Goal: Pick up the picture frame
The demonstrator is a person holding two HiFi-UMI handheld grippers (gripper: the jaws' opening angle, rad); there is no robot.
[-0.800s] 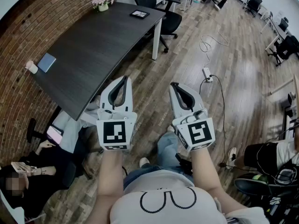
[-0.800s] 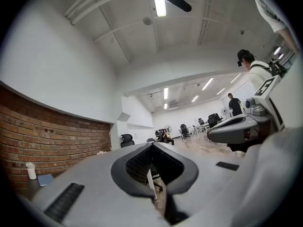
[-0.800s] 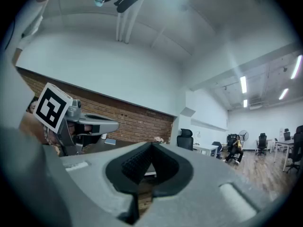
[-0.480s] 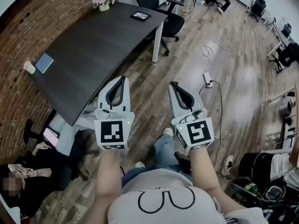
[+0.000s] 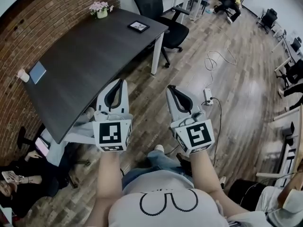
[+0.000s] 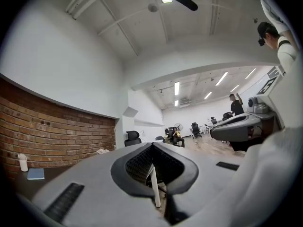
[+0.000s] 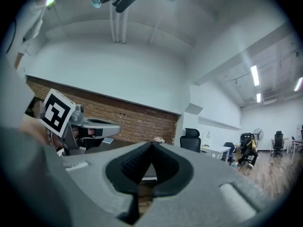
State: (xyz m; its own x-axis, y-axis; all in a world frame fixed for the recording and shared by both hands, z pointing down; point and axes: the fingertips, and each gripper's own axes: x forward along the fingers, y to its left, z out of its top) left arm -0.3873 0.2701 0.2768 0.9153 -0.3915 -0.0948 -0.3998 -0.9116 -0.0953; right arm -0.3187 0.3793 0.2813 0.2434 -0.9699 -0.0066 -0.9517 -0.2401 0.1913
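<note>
Evidently neither of the tongs held anything. The left tongs [image 5: 120, 82] pointed level ahead of the person, and in the left gripper view their dark pads met tip to tip with nothing between them. The right tongs [image 5: 171, 88] were just beside them, also level, with jaws likewise pressed together on nothing. Both hung above the wooden floor [image 5: 246, 74], close to the near edge of the dark table [image 5: 85, 56] but touching neither it nor anything on it.

The picture frame [image 5: 138, 26] sat on the table at its far end, near the right-hand corner and well apart from both tongs. A pot of pink flowers [image 5: 100, 9] stood at the far left corner by the brick wall [image 5: 28, 27]. A blue notebook [image 5: 37, 72] lay at the table's left edge, with a small white bottle [image 5: 21, 75] just beside it. A black office chair [image 5: 156, 6] stood beyond the frame's corner. On the floor to the right of the right tongs lay a white power strip [image 5: 207, 96] with a cable trailing from it. A seated person [image 5: 19, 193] showed at the lower left.
</note>
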